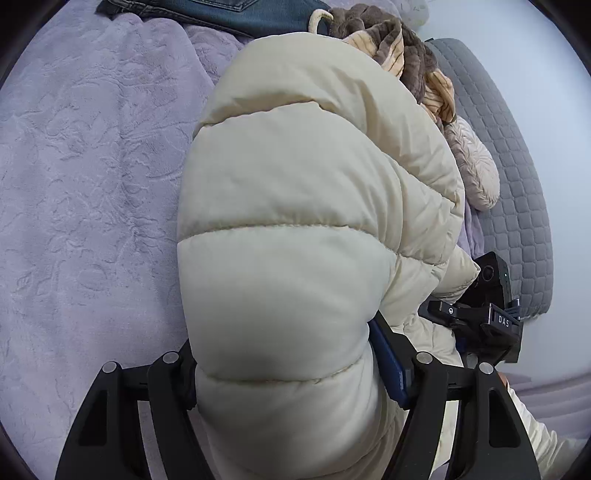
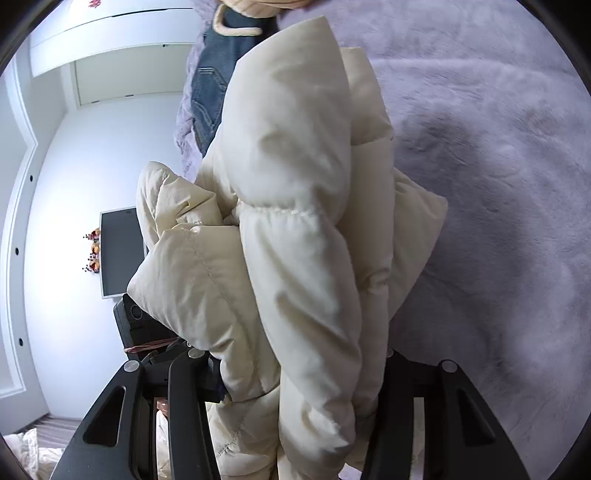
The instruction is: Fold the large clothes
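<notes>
A cream puffer jacket (image 1: 303,206) is bunched up over the lavender bed blanket (image 1: 92,166). In the left wrist view my left gripper (image 1: 284,354) is shut on a thick padded fold of it, and the blue pad (image 1: 388,365) presses into the fabric. My right gripper's body (image 1: 491,306) shows just beyond the jacket's right edge. In the right wrist view my right gripper (image 2: 303,365) is shut on another part of the jacket (image 2: 295,221), which hangs bulky between its fingers. A loose sleeve or flap (image 2: 184,258) droops to the left, over my left gripper's body (image 2: 136,325).
Blue jeans (image 1: 221,11) and a brown and beige striped garment (image 1: 388,40) lie at the far end of the bed. A pale quilted item (image 1: 476,166) and a grey quilted pad (image 1: 517,184) line the right side. A dark screen (image 2: 120,251) hangs on the white wall.
</notes>
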Demonstrator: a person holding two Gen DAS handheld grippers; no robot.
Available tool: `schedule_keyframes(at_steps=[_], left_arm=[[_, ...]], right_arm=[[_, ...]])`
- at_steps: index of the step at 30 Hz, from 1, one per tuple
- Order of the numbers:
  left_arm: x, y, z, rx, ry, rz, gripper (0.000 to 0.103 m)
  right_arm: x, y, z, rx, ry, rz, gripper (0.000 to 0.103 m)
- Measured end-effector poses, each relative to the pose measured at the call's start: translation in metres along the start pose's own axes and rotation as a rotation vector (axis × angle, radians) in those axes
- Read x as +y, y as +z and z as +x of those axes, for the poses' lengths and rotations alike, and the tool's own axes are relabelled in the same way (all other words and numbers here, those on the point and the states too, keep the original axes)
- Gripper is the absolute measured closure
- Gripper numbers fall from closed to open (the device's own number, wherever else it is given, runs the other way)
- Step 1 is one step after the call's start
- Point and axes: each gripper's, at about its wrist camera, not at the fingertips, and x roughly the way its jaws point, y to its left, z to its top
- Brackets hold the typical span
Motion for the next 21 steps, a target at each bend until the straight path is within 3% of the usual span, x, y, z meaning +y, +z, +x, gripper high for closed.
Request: schedule_keyframes(at_steps=[8, 21], left_arm=[[0.054, 0.02, -0.07, -0.04, -0.018, 0.01, 0.029], [0.187, 0.052, -0.187, -0.187, 0.122, -0.078, 0.028]], right_arm=[[0.05, -0.015, 0.041, -0.017, -0.01, -0.065, 0.051], [0.106, -0.004, 0.183, 0.104, 0.036, -0.153, 0.051]])
